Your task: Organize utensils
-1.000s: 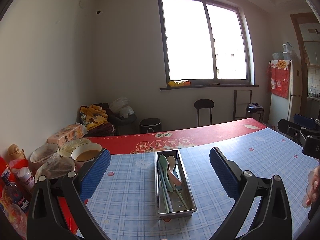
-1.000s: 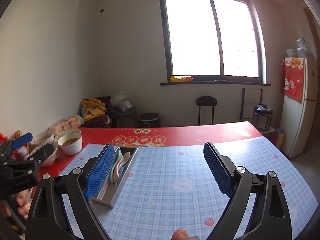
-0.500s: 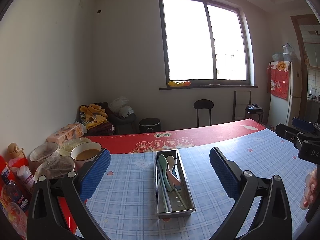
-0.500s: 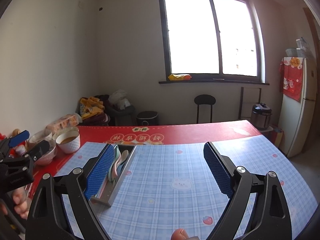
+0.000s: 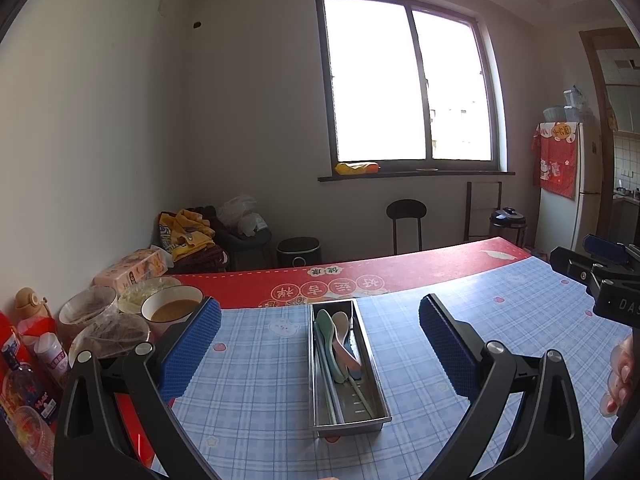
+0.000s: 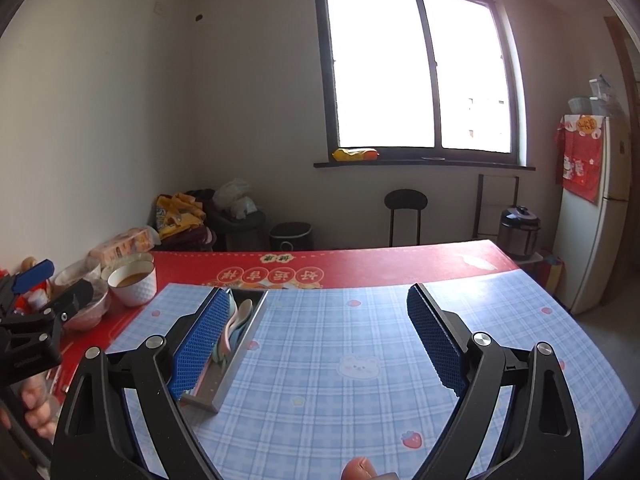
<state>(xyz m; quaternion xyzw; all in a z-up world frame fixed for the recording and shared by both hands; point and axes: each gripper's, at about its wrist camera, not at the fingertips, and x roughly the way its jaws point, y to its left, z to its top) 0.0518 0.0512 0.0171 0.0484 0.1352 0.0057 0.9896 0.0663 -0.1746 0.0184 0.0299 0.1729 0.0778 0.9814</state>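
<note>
A long steel utensil tray (image 5: pixel 370 364) lies on the blue checked tablecloth, holding a green spoon (image 5: pixel 329 336), a pink spoon (image 5: pixel 345 342) and chopsticks (image 5: pixel 362 394). My left gripper (image 5: pixel 320 344) is held above the table, open, with the tray seen between its blue pads and nothing held. In the right wrist view the same tray (image 6: pixel 240 346) sits at the left, partly hidden behind one blue pad. My right gripper (image 6: pixel 316 336) is open and holds nothing, over bare cloth right of the tray.
Bowls (image 5: pixel 170 306), plastic-wrapped dishes (image 5: pixel 110 334), a tissue pack (image 5: pixel 132 272) and bottles (image 5: pixel 24 380) crowd the table's left edge. A red printed cloth (image 5: pixel 400 272) covers the far strip. A stool (image 5: pixel 406 224), rice cooker (image 6: pixel 518 230) and fridge (image 6: pixel 600 216) stand beyond the table.
Both grippers have risen and drawn back slightly, so the tray looks a little lower and farther. Both stay open and the tray has not moved.
</note>
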